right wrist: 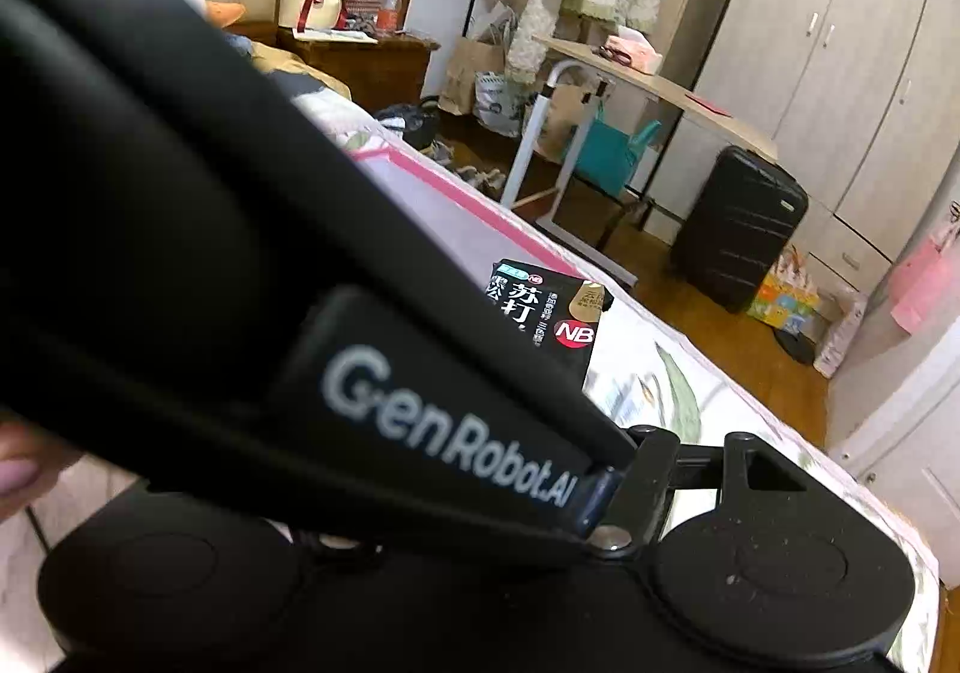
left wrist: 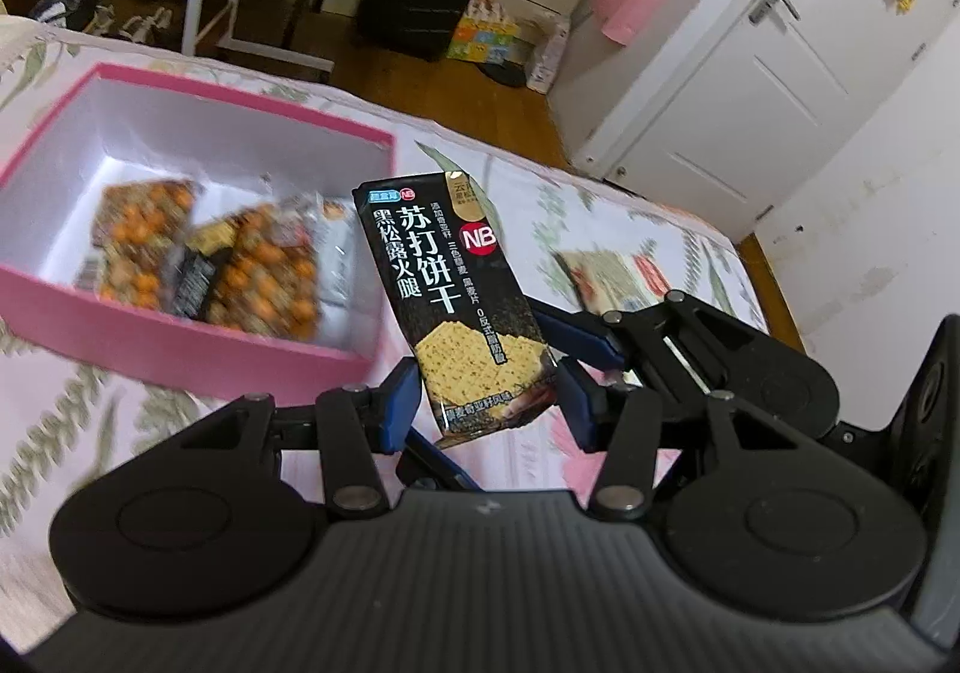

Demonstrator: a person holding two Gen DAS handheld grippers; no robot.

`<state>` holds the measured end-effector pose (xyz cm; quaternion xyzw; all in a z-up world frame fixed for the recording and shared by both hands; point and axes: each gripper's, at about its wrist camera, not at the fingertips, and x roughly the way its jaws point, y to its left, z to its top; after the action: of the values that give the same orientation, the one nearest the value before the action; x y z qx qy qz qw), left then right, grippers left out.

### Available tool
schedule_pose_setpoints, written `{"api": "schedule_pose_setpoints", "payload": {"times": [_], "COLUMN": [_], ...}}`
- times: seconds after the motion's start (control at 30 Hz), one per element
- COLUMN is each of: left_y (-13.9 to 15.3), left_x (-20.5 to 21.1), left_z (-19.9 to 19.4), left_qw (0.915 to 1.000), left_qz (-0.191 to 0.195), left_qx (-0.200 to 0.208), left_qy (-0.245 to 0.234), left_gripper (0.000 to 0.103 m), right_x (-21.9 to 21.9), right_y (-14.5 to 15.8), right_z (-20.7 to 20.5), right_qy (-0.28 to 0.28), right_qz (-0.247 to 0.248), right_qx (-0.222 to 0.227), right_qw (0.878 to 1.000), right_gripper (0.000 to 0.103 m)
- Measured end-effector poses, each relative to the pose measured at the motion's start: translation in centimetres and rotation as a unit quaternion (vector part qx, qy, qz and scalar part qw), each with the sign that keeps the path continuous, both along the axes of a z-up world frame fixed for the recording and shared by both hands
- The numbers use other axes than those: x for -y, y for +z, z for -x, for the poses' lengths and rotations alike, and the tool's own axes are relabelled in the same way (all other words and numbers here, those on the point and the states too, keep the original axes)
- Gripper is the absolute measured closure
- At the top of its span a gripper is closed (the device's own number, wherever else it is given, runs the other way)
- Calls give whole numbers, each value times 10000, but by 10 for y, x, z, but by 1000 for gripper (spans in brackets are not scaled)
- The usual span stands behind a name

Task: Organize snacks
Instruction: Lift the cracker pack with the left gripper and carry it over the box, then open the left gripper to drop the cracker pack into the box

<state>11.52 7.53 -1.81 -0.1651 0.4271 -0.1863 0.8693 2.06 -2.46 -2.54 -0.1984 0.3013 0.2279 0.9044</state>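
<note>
on the floral bed sits the open pink box of snack packets, beside it the left hand-held gripper clamps the black cracker pack upright, right hand-held gripper's state cannot be told

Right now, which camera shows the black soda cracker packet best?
The left wrist view: the black soda cracker packet shows nearly whole, upright between the left gripper fingers. The right wrist view shows only its top corner, the rest hidden behind the other gripper's body.
</note>
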Motion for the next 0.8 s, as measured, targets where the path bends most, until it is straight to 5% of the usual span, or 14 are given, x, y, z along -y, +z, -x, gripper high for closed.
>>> {"api": "schedule_pose_setpoints", "payload": {"times": [0.43,0.7,0.8], "left_y": [-30,-63,-60], "left_x": [-51,-60,-61], "left_z": [-87,-98,-90], "left_qw": [9973,9937,9895], "left_qz": [-432,-385,-796], "left_qx": [-260,-498,-293], "left_qy": [535,928,1169], "left_gripper": [55,51,51], "right_x": [-41,-38,-29], "right_y": [-32,-63,-60], "right_z": [-77,-100,-93], "right_qy": [278,187,-20], "right_qz": [-641,-707,-734], "right_qx": [-303,-560,-734], "right_qw": [9971,9958,9946], "right_gripper": [31,30,27]}}
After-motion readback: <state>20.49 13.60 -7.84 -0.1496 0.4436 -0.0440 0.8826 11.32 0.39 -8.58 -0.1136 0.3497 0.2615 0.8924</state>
